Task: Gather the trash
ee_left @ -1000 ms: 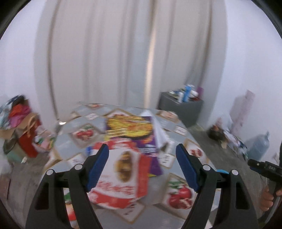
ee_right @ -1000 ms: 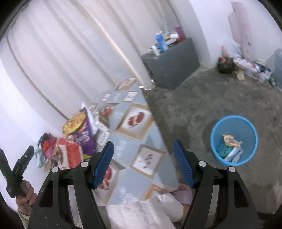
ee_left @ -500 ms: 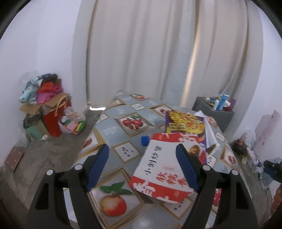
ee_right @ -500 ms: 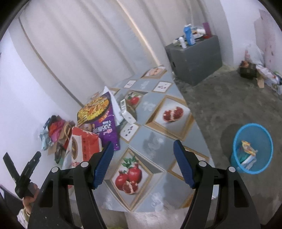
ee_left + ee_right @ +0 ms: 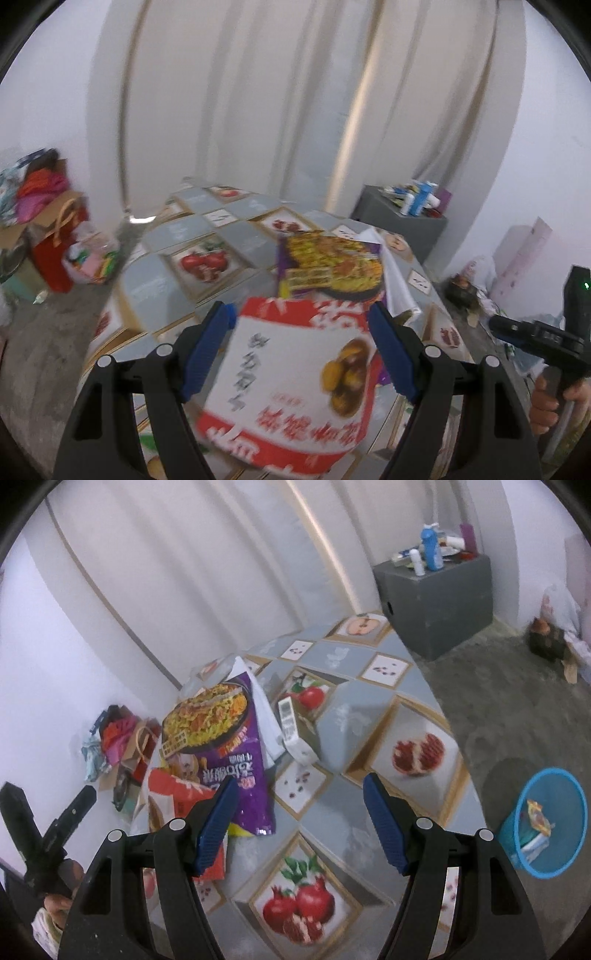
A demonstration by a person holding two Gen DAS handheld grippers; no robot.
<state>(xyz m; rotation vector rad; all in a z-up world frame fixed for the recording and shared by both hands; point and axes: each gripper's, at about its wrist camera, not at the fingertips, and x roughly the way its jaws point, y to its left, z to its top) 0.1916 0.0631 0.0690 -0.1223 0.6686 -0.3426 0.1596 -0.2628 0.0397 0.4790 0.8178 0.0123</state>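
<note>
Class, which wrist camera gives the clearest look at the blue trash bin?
The right wrist view: the blue trash bin stands on the floor beside the table, wrappers visible inside. The left wrist view does not show it.

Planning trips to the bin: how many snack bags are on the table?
2, maybe more hidden beneath. The red-and-white printed snack bag lies at the near edge, between the open left tongs. The purple noodle-print snack bag lies just behind, partly under it.
</note>
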